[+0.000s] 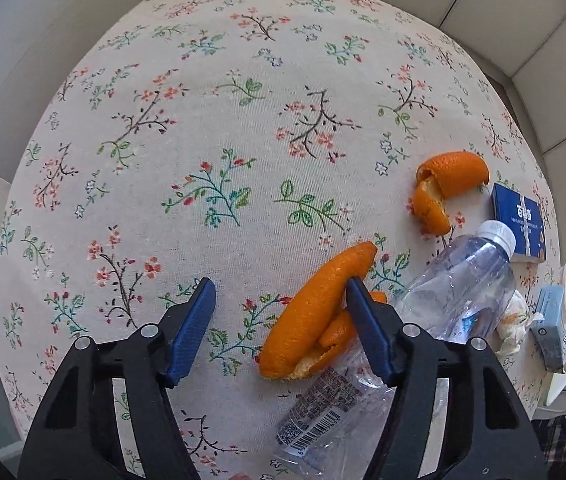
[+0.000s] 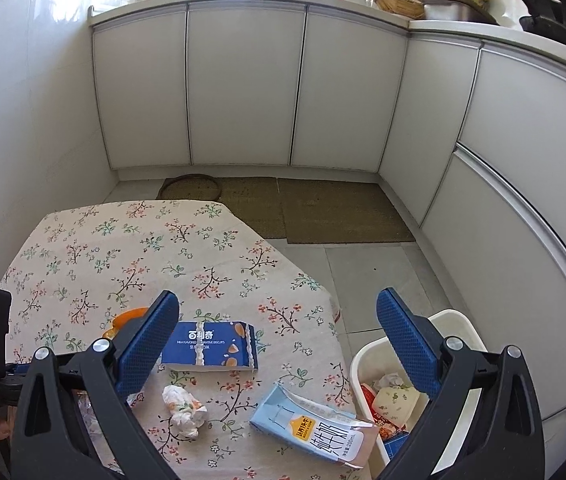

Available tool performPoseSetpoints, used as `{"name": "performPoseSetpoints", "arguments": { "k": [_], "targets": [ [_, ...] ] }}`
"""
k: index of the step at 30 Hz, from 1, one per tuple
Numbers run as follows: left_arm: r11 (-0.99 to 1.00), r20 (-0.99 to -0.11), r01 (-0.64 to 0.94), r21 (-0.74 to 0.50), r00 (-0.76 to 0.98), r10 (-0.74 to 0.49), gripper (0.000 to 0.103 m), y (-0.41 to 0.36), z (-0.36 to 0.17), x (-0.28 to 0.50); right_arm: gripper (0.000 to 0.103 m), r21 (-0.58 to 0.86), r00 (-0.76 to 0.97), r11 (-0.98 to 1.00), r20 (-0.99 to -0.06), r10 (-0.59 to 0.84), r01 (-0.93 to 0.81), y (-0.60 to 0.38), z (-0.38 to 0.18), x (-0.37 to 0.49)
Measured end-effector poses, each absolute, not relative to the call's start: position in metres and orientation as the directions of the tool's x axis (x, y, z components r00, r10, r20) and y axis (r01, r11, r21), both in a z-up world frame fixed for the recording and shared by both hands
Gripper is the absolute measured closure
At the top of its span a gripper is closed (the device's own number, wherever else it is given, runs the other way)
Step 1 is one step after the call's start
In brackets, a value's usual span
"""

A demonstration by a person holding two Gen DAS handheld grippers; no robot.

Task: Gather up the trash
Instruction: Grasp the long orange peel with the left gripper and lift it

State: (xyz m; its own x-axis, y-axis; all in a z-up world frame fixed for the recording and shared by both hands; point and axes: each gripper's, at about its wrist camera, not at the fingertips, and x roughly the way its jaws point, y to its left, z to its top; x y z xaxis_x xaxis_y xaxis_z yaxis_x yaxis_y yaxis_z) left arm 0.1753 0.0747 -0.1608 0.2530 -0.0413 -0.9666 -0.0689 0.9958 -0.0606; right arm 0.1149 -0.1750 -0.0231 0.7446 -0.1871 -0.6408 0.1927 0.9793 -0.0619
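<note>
Orange peel (image 1: 315, 312) between open left claw's (image 1: 281, 292) fingers.

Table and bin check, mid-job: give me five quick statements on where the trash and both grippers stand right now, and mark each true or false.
1. The left gripper is open with nothing in it. True.
2. The plastic bottle stands upright on the table. False: it lies on its side, white cap on.
3. The white bin already holds some trash. True.
4. The milk carton is inside the bin. False: it lies flat on the floral tablecloth, near the edge beside the bin.
5. The right gripper is shut on the blue biscuit box. False: its jaws are wide open and the box lies on the table.
</note>
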Motion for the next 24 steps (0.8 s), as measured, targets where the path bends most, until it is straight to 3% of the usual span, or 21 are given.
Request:
{"name": "performPoseSetpoints", "arguments": {
  "k": [2,4,5,8,13,16,18,20,24],
  "targets": [
    [0.998,-0.965,-0.045,-0.046,0.259,-0.032,0.044,0.071,-0.161,0.174,0.007,-0.067,0.734,0.98,-0.653,-0.184,0.185,-0.173,-0.026,0.12],
    [0.998,-0.963,-0.024,-0.062,0.264,-0.054,0.063,0.069,-0.159,0.172,0.007,-0.06,0.711,0.987,-0.686,-0.151,0.152,-0.169,-0.031,0.131],
    [0.997,-0.962,-0.012,-0.08,0.262,-0.074,0.079,0.067,-0.158,0.171,0.007,-0.058,0.695,0.989,-0.706,-0.136,0.135,-0.167,-0.035,0.137],
    [0.995,-0.961,0.003,-0.101,0.258,-0.098,0.09,0.066,-0.155,0.164,0.007,-0.019,0.644,0.996,-0.762,-0.074,0.092,-0.159,-0.048,0.159],
    [0.992,-0.943,-0.031,-0.126,0.314,-0.11,0.092,0.076,-0.13,0.15,0.007,0.189,0.505,0.979,-0.854,0.127,0.072,-0.154,-0.078,0.195],
    [0.983,-0.914,-0.07,-0.171,0.384,-0.131,0.092,0.092,-0.101,0.141,0.007,0.353,0.43,0.93,-0.858,0.281,0.097,-0.149,-0.092,0.21],
    [0.977,-0.889,-0.079,-0.197,0.435,-0.144,0.092,0.099,-0.081,0.134,0.014,0.388,0.41,0.918,-0.853,0.323,0.084,-0.14,-0.095,0.215],
    [0.975,-0.865,-0.078,-0.208,0.48,-0.146,0.092,0.102,-0.061,0.13,0.021,0.343,0.417,0.935,-0.866,0.276,0.093,-0.135,-0.094,0.218],
    [0.973,-0.841,-0.067,-0.222,0.517,-0.157,0.092,0.105,-0.041,0.124,0.021,0.225,0.397,0.96,-0.907,0.143,0.167,-0.154,-0.103,0.223]
  ]
}}
